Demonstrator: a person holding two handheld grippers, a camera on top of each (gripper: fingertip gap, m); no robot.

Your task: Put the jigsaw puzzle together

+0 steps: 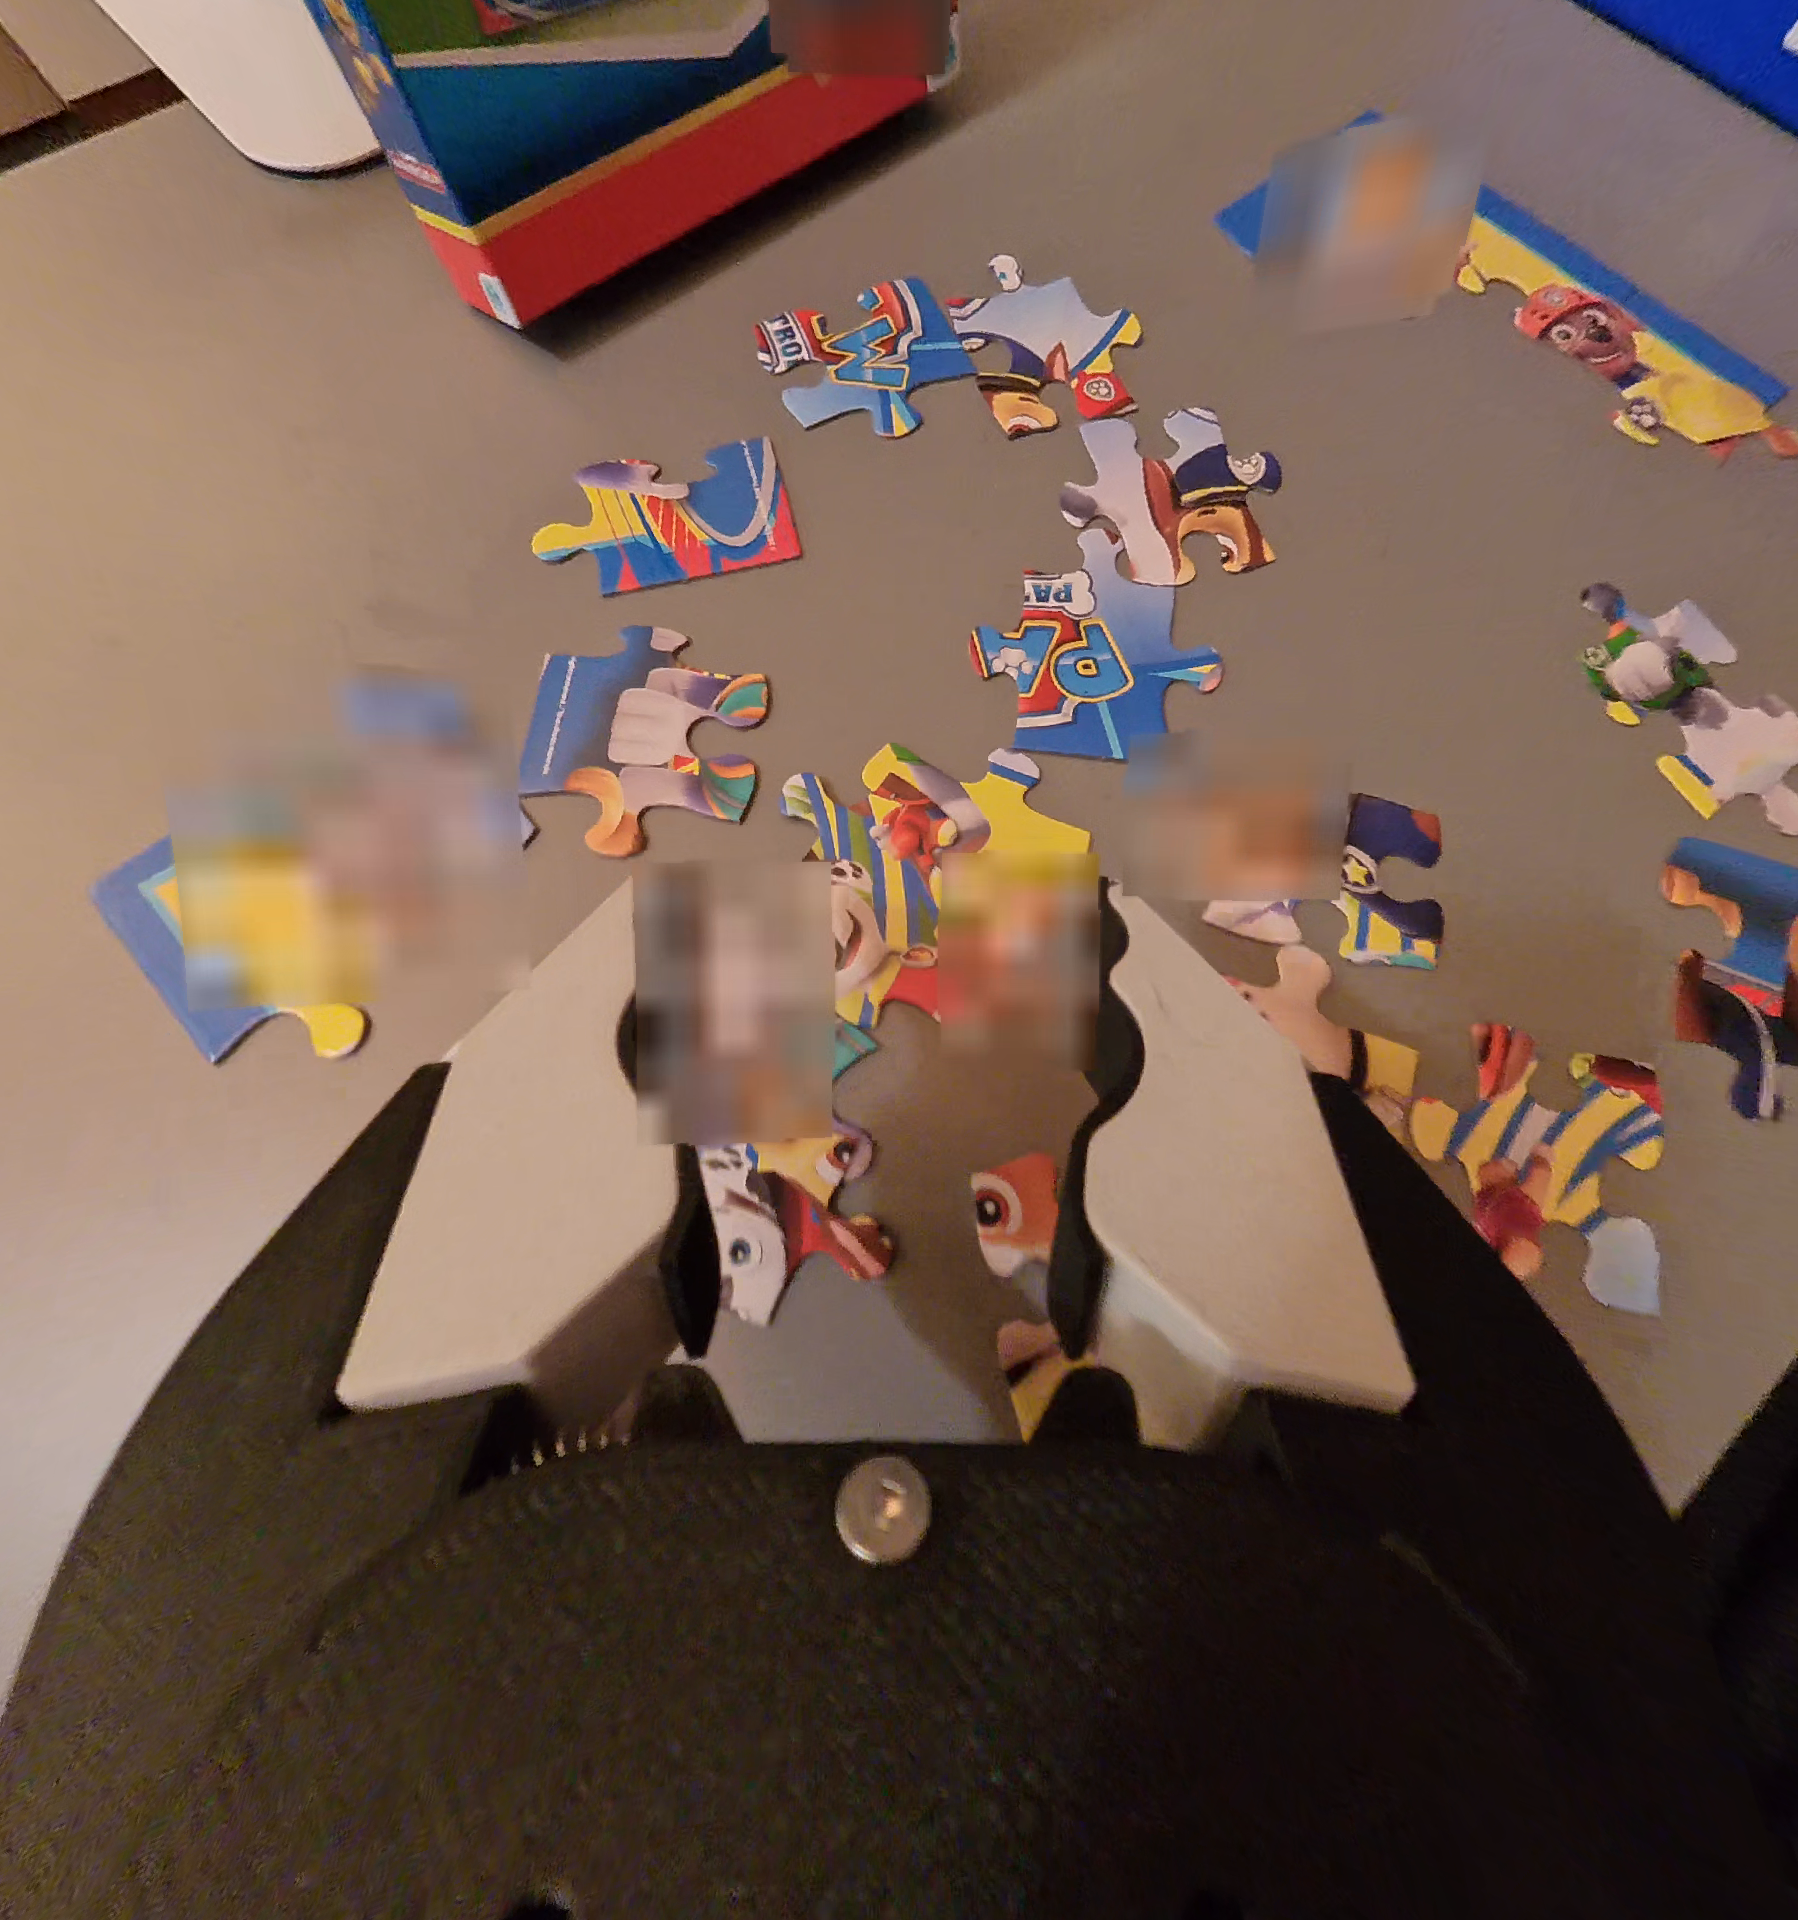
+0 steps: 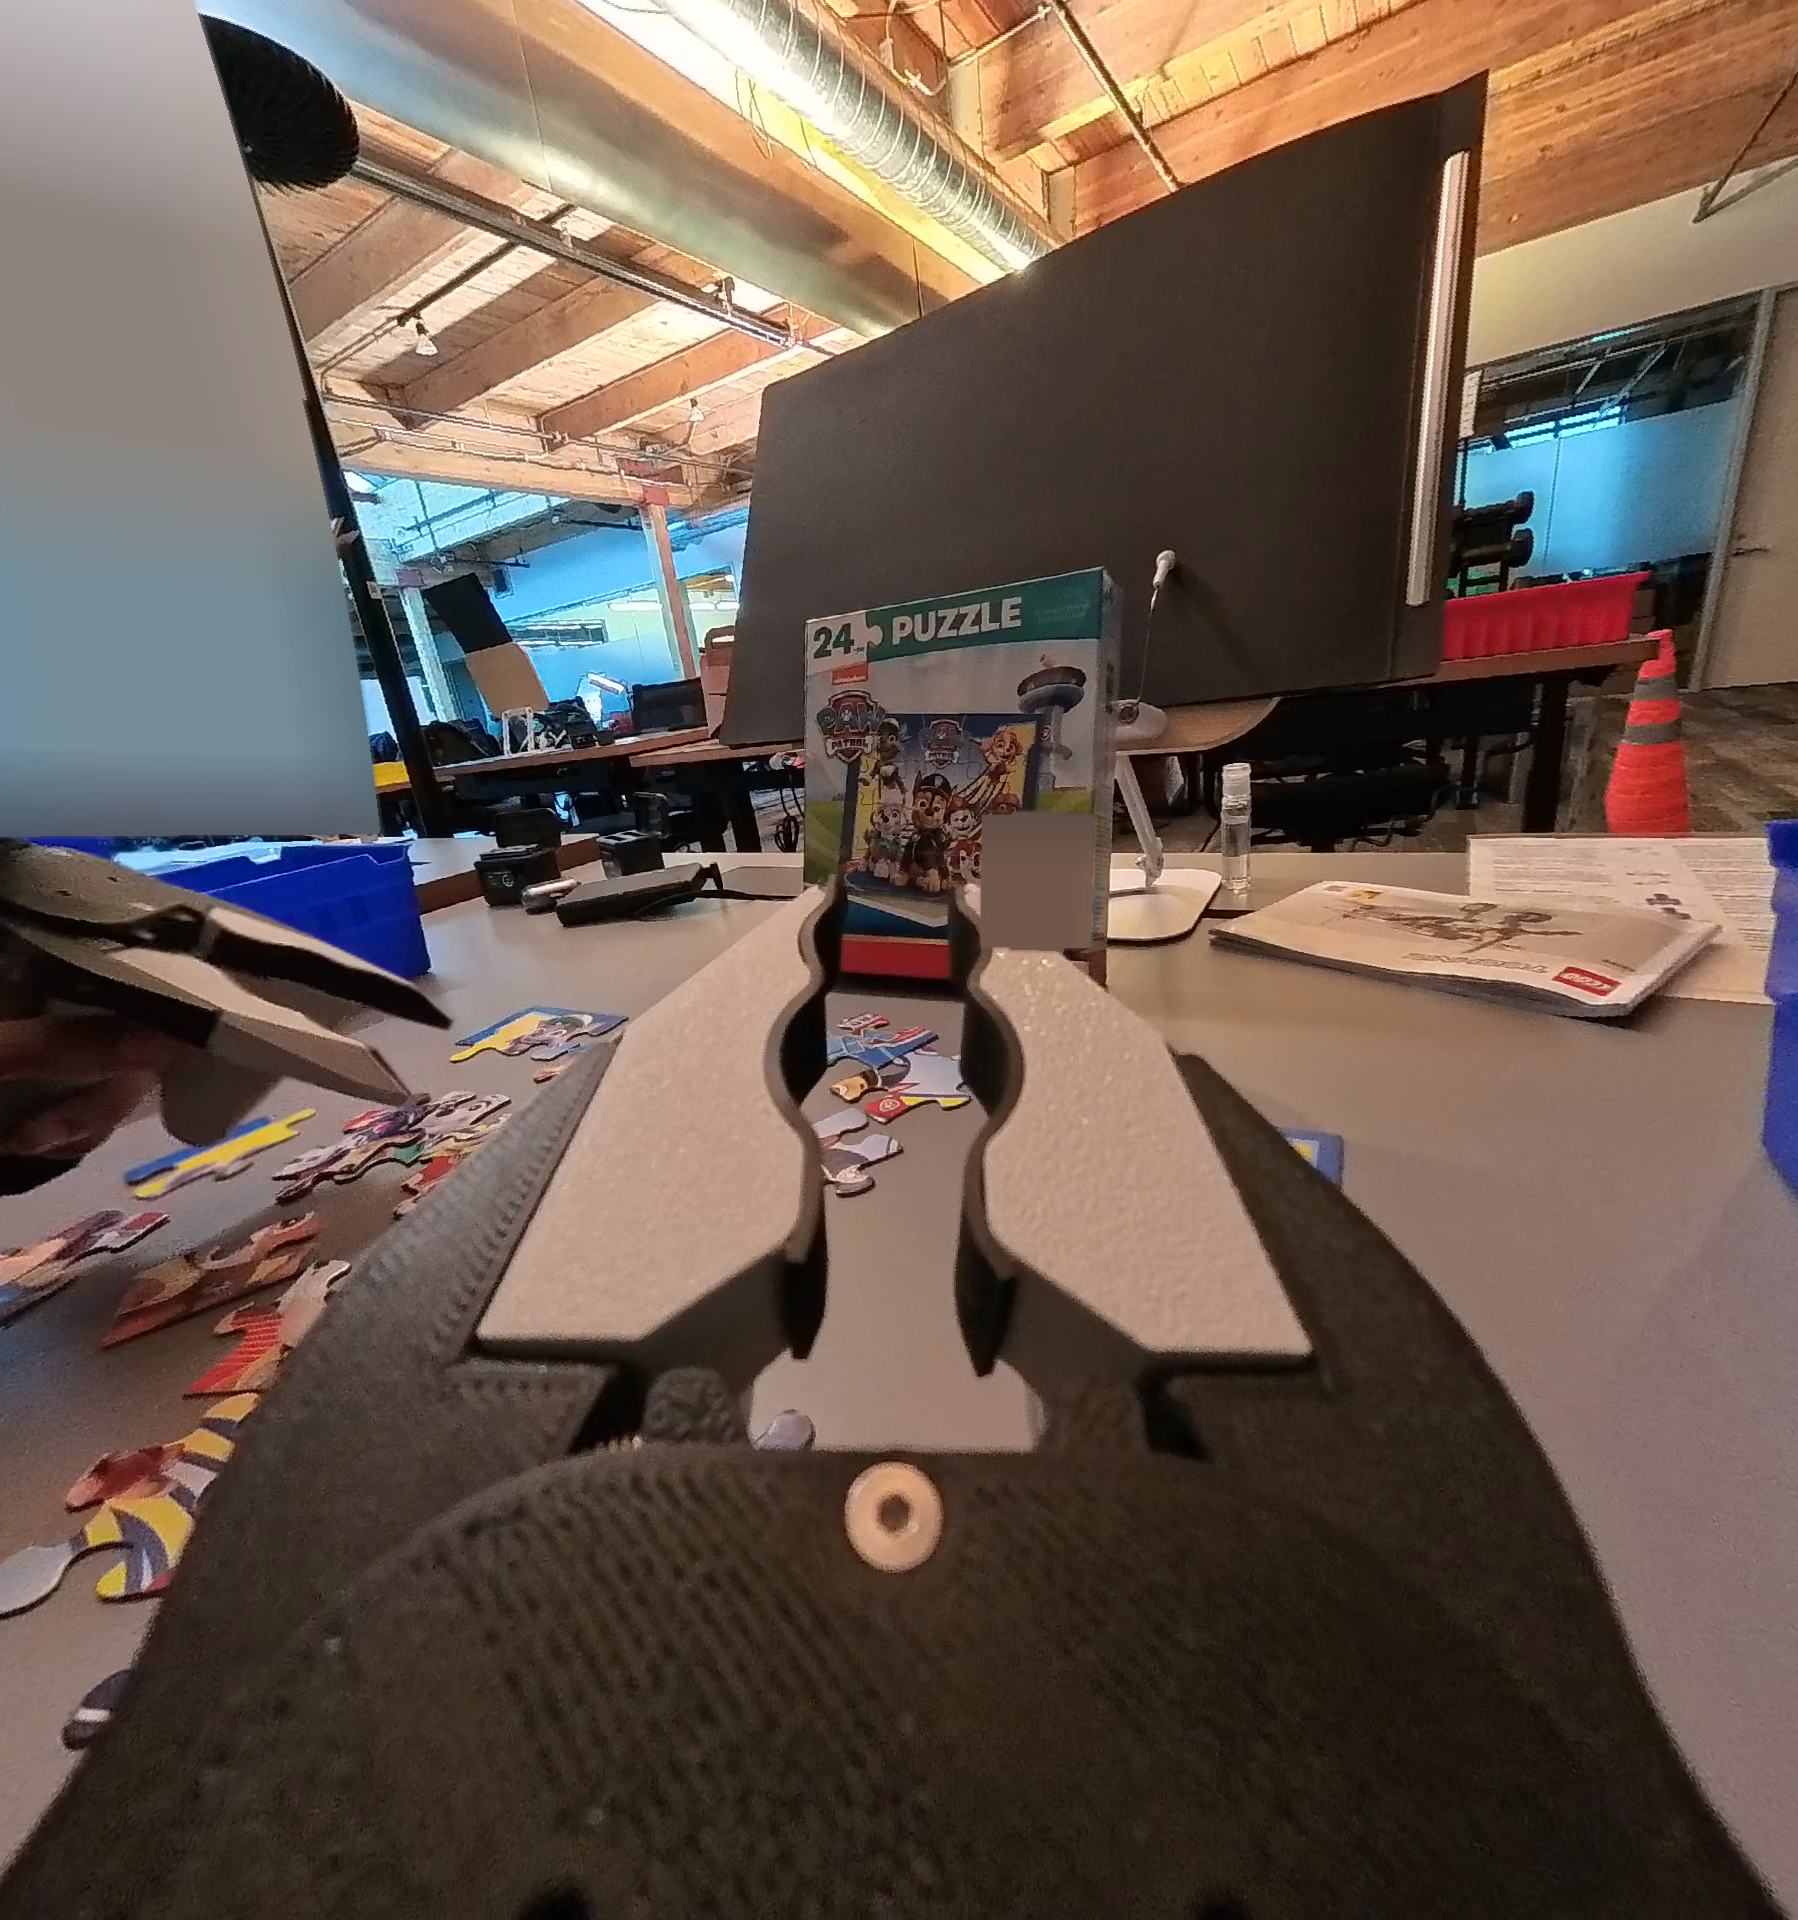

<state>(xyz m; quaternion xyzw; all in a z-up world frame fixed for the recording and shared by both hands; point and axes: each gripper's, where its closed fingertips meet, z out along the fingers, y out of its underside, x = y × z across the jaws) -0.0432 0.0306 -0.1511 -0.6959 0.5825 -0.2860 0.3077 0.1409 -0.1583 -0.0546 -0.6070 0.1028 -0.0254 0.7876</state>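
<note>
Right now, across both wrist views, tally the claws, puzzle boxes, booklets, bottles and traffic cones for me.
Black-and-grey claws: 2 (left claw, right claw)
Upright colourful cardboard puzzle box: 1
Grey paper booklet: 1
Small clear bottle: 1
Orange striped traffic cone: 1
Total: 6
</note>
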